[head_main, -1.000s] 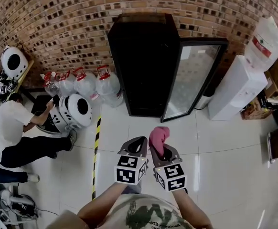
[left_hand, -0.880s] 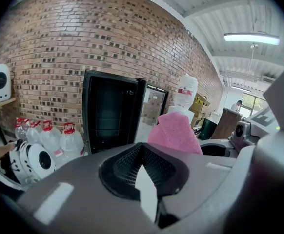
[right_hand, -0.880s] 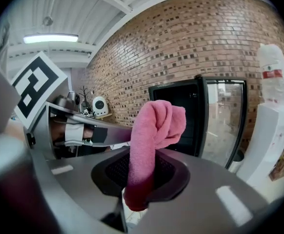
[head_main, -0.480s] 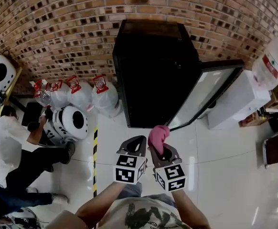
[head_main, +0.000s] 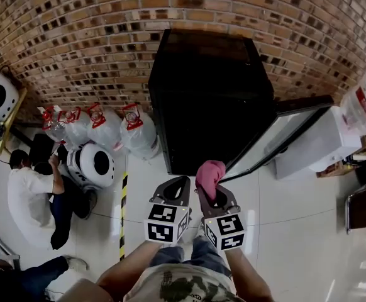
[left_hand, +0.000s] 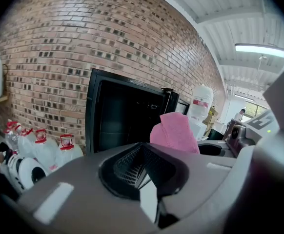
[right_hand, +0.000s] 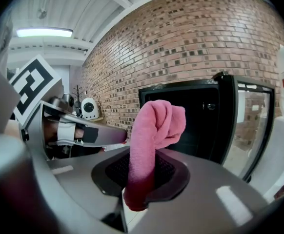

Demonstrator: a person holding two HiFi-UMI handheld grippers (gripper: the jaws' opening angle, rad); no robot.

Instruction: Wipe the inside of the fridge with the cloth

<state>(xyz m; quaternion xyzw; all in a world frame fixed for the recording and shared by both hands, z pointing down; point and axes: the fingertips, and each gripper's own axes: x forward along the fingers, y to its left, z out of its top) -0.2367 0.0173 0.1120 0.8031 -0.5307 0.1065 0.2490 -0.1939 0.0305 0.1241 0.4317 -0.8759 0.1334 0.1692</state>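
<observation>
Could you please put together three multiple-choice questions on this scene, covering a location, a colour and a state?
1. Where are the water bottles relative to the fridge?
A. on top of it
B. beside it
C. inside it

2. What colour is the cloth in the right gripper?
A. blue
B. white
C. pink

3. How is the fridge door?
A. open
B. shut
C. taken off

Answers:
1 B: the head view shows them standing at its left side.
2 C: it is pink in every view.
3 A: the glass door is swung out to the right.
</observation>
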